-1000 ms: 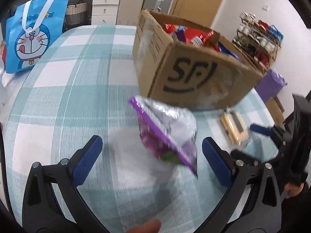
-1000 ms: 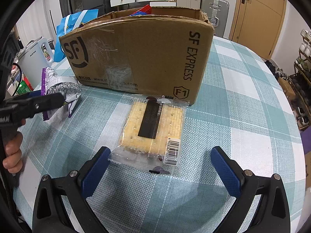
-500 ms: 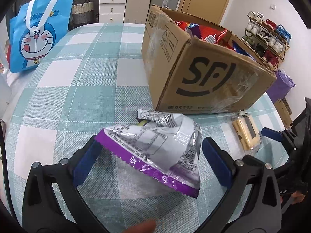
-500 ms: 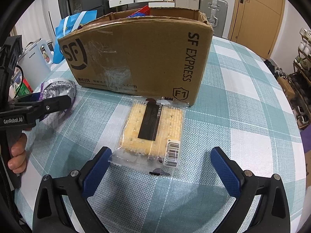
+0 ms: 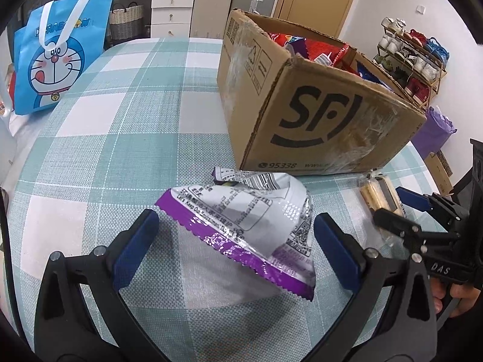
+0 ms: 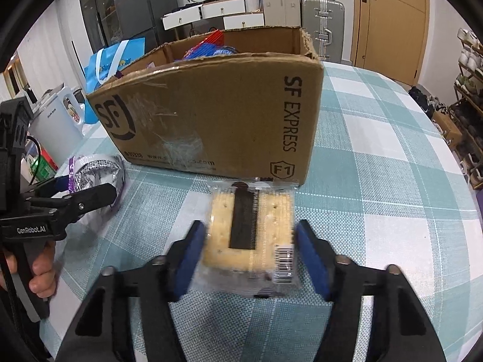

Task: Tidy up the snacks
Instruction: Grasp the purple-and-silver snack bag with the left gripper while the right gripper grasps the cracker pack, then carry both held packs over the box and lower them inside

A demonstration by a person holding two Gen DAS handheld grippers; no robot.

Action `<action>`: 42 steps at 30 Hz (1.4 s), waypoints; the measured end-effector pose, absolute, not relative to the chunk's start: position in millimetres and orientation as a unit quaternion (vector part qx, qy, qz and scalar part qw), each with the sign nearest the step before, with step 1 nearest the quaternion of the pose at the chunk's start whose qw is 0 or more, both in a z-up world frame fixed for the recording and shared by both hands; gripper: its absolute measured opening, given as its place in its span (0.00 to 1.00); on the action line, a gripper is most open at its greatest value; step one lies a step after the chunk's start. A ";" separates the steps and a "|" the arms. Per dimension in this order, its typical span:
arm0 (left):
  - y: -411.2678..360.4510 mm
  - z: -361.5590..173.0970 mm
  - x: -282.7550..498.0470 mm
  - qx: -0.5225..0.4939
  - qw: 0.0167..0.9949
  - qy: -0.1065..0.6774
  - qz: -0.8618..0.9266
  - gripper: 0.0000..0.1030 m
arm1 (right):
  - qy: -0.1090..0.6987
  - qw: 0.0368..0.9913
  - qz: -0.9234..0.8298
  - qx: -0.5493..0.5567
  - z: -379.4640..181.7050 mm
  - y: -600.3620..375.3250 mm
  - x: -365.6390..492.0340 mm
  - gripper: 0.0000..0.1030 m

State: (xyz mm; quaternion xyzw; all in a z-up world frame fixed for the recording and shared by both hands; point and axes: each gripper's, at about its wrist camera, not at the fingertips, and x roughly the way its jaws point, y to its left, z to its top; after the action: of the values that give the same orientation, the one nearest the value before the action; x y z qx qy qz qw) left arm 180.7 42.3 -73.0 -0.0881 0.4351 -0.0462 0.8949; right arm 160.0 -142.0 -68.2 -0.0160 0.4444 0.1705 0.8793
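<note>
- Right wrist view: the right gripper (image 6: pixel 250 252) has its blue pads straddling the clear-wrapped pack of pale yellow crackers with a dark centre strip (image 6: pixel 250 226). The pads sit just beside the pack's two long edges; whether they already pinch it I cannot tell, since the fingers are blurred.
- That cracker pack lies flat on the teal-and-white checked tablecloth (image 6: pixel 377 181), its far end just short of the brown SF Express cardboard box (image 6: pixel 211 114).
- Handling, as I judge it: the pack is light and stiff but brittle, with slick film. Grip it across the narrow width, mid-length, and squeeze gently.
- Left wrist view: the left gripper (image 5: pixel 235 249) is spread wide, with the crumpled silver-and-purple foil snack bag (image 5: pixel 250 220) lying between its pads, touching neither.
- The foil bag looks light, puffy and slippery; the crimped purple seam nearest the pads seems the safest hold.
- Beyond the left gripper, the box stands open-topped, already holding red and purple snack packets (image 5: pixel 314 46).
- Far left stands a blue cartoon-cat tote bag (image 5: pixel 57 60); its contents are hidden.
</note>
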 end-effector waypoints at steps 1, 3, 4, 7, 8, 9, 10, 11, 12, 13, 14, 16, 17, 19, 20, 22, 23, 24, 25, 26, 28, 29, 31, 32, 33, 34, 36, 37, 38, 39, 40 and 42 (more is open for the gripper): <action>42.5 -73.1 180.8 -0.088 0.895 0.435 -0.046 0.99 | 0.444 0.879 0.174 -0.010 -67.7 -144.5 160.3 0.57; 41.6 -72.9 180.3 -0.087 0.895 0.435 -0.046 0.99 | 0.441 0.879 0.181 0.005 -66.3 -150.1 160.9 0.57; 41.9 -72.8 180.4 -0.087 0.895 0.435 -0.046 0.99 | 0.441 0.879 0.182 0.012 -66.1 -153.0 161.6 0.57; 41.0 -73.0 181.0 -0.082 0.895 0.437 -0.044 0.99 | 0.441 0.878 0.184 0.025 -66.3 -158.6 162.6 0.57; 40.3 -73.0 181.1 -0.080 0.895 0.438 -0.043 0.99 | 0.442 0.878 0.184 0.026 -66.4 -159.3 163.1 0.57; 39.9 -73.1 181.1 -0.079 0.894 0.438 -0.042 0.99 | 0.442 0.878 0.184 0.026 -66.2 -159.4 161.9 0.57; 39.7 -73.0 181.0 -0.079 0.894 0.438 -0.042 0.99 | 0.442 0.877 0.184 0.026 -66.5 -159.6 162.2 0.57; 39.9 -72.8 180.8 -0.080 0.894 0.438 -0.042 0.99 | 0.442 0.877 0.184 0.026 -66.4 -160.3 162.5 0.57; 39.3 -73.0 181.0 -0.080 0.894 0.438 -0.042 0.99 | 0.442 0.877 0.185 0.026 -66.8 -159.9 162.6 0.57; 39.3 -73.1 181.1 -0.079 0.894 0.438 -0.042 0.99 | 0.442 0.877 0.185 0.027 -66.7 -159.7 162.7 0.57; 39.2 -73.1 181.1 -0.078 0.894 0.439 -0.042 0.99 | 0.442 0.877 0.186 0.029 -66.7 -160.4 163.1 0.57; 38.7 -73.1 181.4 -0.076 0.894 0.440 -0.040 0.99 | 0.442 0.876 0.187 0.031 -67.3 -162.0 161.6 0.57; 38.1 -73.1 181.5 -0.074 0.894 0.440 -0.039 0.99 | 0.442 0.876 0.188 0.033 -67.0 -161.6 161.8 0.57; 37.1 -73.0 181.7 -0.072 0.894 0.441 -0.039 0.99 | 0.442 0.876 0.189 0.035 -67.8 -161.3 161.7 0.57; 37.4 -72.9 181.7 -0.073 0.894 0.441 -0.039 0.99 | 0.442 0.876 0.190 0.036 -67.8 -161.8 161.6 0.57; 38.8 -72.4 181.1 -0.078 0.894 0.439 -0.042 0.99 | 0.442 0.875 0.191 0.039 -67.9 -162.5 162.1 0.58; 39.8 -72.2 180.9 -0.081 0.894 0.438 -0.043 0.98 | 0.442 0.875 0.191 0.040 -67.9 -162.8 162.0 0.58; 41.0 -71.7 180.4 -0.084 0.895 0.436 -0.043 0.94 | 0.442 0.875 0.192 0.041 -67.8 -163.2 161.9 0.58; 42.2 -71.0 179.8 -0.088 0.896 0.432 -0.048 0.89 | 0.442 0.875 0.192 0.041 -67.9 -164.3 162.0 0.58; 43.0 -70.0 178.7 -0.092 0.897 0.428 -0.055 0.78 | 0.442 0.875 0.193 0.043 -67.9 -164.7 162.0 0.58; 43.7 -68.7 176.8 -0.098 0.898 0.424 -0.065 0.58 | 0.442 0.875 0.194 0.045 -67.8 -165.3 161.9 0.58; 44.6 -68.7 176.2 -0.102 0.897 0.424 -0.068 0.56 | 0.442 0.874 0.194 0.046 -67.8 -165.8 161.7 0.58; 47.1 -68.3 174.8 -0.115 0.897 0.420 -0.076 0.54 | 0.442 0.874 0.195 0.048 -67.6 -166.1 161.7 0.58; 47.8 -68.2 173.9 -0.120 0.897 0.419 -0.080 0.53 | 0.442 0.874 0.195 0.048 -67.5 -166.1 161.5 0.58; 47.7 -67.6 173.1 -0.122 0.897 0.417 -0.082 0.53 | 0.442 0.874 0.195 0.048 -67.4 -166.0 161.5 0.58; 46.8 -67.0 172.2 -0.121 0.898 0.415 -0.084 0.53 | 0.442 0.874 0.195 0.048 -67.4 -166.1 161.6 0.57; 45.3 -65.6 170.4 -0.119 0.899 0.412 -0.086 0.53 | 0.441 0.875 0.192 0.051 -67.5 -167.5 161.9 0.53; 44.9 -64.9 169.7 -0.119 0.900 0.410 -0.088 0.53 | 0.442 0.875 0.192 0.055 -67.9 -169.2 162.3 0.50; 44.7 -64.5 169.3 -0.119 0.900 0.409 -0.089 0.53 | 0.441 0.875 0.191 0.062 -68.1 -171.9 162.9 0.46; 44.9 -64.5 169.2 -0.120 0.900 0.410 -0.088 0.53 | 0.441 0.874 0.190 0.069 -68.6 -174.3 163.5 0.44; 45.1 -64.7 169.5 -0.122 0.900 0.410 -0.088 0.53 | 0.441 0.874 0.190 0.075 -68.9 -176.7 164.0 0.42; 46.1 -65.1 169.8 -0.125 0.899 0.411 -0.087 0.53 | 0.441 0.874 0.190 0.076 -68.7 -176.5 164.0 0.42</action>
State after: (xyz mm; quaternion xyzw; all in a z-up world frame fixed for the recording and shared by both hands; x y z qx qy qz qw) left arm 169.8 46.1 -65.1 -0.1246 0.4107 -0.0872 0.8990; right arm 164.0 -176.5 -68.7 0.0764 0.4413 0.1903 0.8736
